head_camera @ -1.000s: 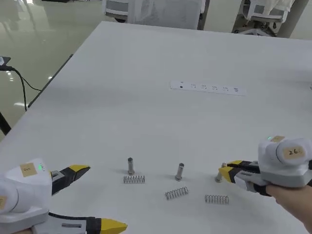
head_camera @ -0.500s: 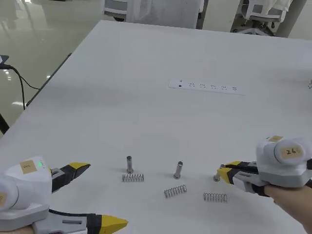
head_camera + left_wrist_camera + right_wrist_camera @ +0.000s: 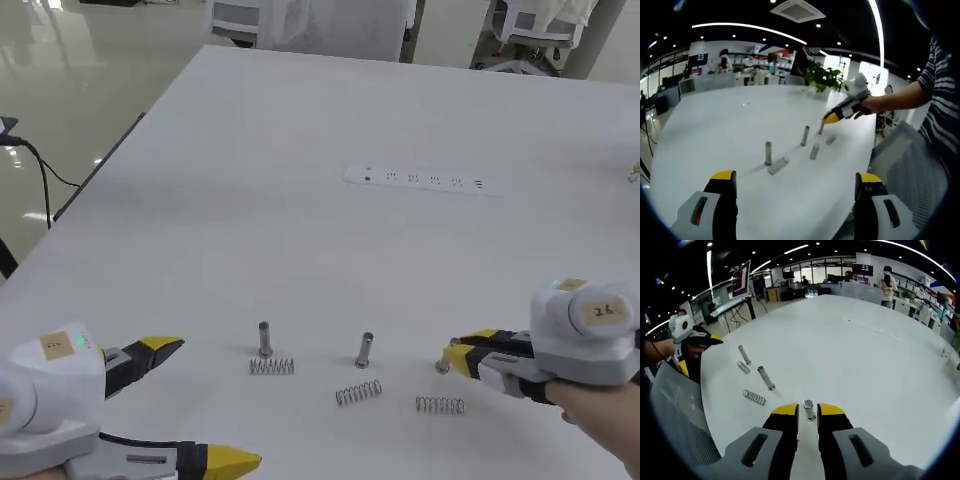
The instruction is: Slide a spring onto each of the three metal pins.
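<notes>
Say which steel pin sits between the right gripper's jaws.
The rightmost upright steel pin in the head view: the yellow-tipped right gripper straddles it. The middle pin and left pin stand clear.

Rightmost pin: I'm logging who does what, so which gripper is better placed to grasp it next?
Right. The right gripper has its jaws either side of the rightmost pin; whether they touch it is unclear. The left gripper is wide open, beyond the row's other end.

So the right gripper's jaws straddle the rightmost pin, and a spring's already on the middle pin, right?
Not quite: the middle pin is bare. The head view shows all three springs lying on the table. The jaws of the right gripper do straddle the rightmost pin.
</notes>
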Action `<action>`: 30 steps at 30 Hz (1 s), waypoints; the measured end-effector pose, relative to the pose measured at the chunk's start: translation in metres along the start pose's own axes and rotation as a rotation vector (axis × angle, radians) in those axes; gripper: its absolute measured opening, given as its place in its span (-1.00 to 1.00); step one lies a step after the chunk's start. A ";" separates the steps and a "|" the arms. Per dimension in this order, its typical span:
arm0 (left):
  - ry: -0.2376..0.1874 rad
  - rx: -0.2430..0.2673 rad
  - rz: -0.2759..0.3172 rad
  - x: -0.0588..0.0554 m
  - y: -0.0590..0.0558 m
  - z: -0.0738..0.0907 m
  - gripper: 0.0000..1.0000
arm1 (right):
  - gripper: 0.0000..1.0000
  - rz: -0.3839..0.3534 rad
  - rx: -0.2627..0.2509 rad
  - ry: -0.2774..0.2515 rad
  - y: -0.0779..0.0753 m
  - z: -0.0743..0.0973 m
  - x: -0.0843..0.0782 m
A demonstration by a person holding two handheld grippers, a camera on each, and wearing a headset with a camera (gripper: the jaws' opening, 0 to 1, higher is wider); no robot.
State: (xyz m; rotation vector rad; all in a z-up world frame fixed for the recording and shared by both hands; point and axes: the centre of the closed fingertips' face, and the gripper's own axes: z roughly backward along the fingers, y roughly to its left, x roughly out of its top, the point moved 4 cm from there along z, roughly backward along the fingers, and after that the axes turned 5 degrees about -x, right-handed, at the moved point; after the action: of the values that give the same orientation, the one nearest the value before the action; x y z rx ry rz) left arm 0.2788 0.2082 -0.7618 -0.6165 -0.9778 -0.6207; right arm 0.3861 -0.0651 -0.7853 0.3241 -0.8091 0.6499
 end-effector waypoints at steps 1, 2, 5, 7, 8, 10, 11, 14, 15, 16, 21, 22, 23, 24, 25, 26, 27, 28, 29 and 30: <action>0.001 -0.001 0.000 0.000 0.000 0.000 0.91 | -0.75 0.000 0.001 -0.001 0.000 0.000 0.000; 0.001 -0.002 0.001 0.000 0.000 0.000 0.91 | -0.75 -0.001 0.001 -0.001 0.000 0.001 0.000; 0.002 -0.001 0.000 0.000 0.001 0.001 0.91 | -0.73 -0.004 0.001 -0.007 0.001 0.003 0.002; 0.001 -0.002 -0.001 0.001 0.001 0.001 0.91 | -0.73 -0.006 0.002 -0.008 0.001 0.003 0.002; 0.001 -0.003 -0.002 0.002 0.001 0.000 0.91 | -0.73 -0.008 0.003 -0.011 0.001 0.003 0.002; 0.002 -0.004 -0.004 0.002 0.001 0.000 0.91 | -0.72 -0.008 0.002 -0.012 0.001 0.005 0.003; 0.003 -0.005 -0.004 0.002 0.001 0.000 0.91 | -0.73 -0.009 0.002 -0.012 0.000 0.005 0.003; 0.000 -0.007 -0.003 0.003 0.001 -0.001 0.92 | -0.72 -0.023 0.008 -0.020 0.001 0.007 0.003; 0.000 -0.007 -0.002 0.004 0.001 -0.001 0.91 | -0.73 -0.025 0.009 -0.018 0.001 0.007 0.003; 0.000 -0.007 -0.002 0.004 0.001 -0.001 0.92 | -0.73 -0.024 0.008 -0.020 0.001 0.008 0.003; -0.001 -0.007 -0.006 0.005 0.002 -0.002 0.92 | -0.73 -0.036 0.008 -0.034 0.002 0.015 -0.001; -0.002 -0.007 -0.005 0.006 0.002 -0.002 0.92 | -0.73 -0.042 0.008 -0.036 0.001 0.016 -0.002; -0.004 -0.007 -0.003 0.006 0.002 -0.002 0.92 | -0.73 -0.046 0.008 -0.034 0.001 0.017 -0.004; -0.004 -0.008 -0.004 0.006 0.002 -0.002 0.92 | -0.73 -0.049 0.007 -0.031 0.000 0.018 -0.005; -0.003 -0.009 -0.004 0.006 0.002 -0.003 0.92 | -0.73 -0.049 0.006 -0.030 0.000 0.020 -0.007; -0.002 -0.010 -0.005 0.006 0.002 -0.003 0.92 | -0.73 -0.050 0.007 -0.029 0.000 0.021 -0.007; 0.000 -0.012 -0.005 0.006 0.002 -0.004 0.92 | -0.72 -0.049 0.008 -0.028 0.000 0.022 -0.008; -0.001 -0.013 -0.006 0.007 0.002 -0.004 0.92 | -0.72 -0.048 0.008 -0.028 0.000 0.023 -0.008; -0.002 -0.014 -0.006 0.007 0.001 -0.005 0.92 | -0.73 -0.044 0.007 -0.027 -0.001 0.024 -0.009; -0.002 -0.016 -0.006 0.007 0.001 -0.005 0.92 | -0.73 -0.043 0.008 -0.027 -0.001 0.025 -0.009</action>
State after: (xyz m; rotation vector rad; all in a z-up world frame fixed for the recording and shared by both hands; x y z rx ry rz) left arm 0.2855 0.2039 -0.7578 -0.6284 -0.9777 -0.6341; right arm 0.3681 -0.0816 -0.7758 0.3567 -0.8235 0.6100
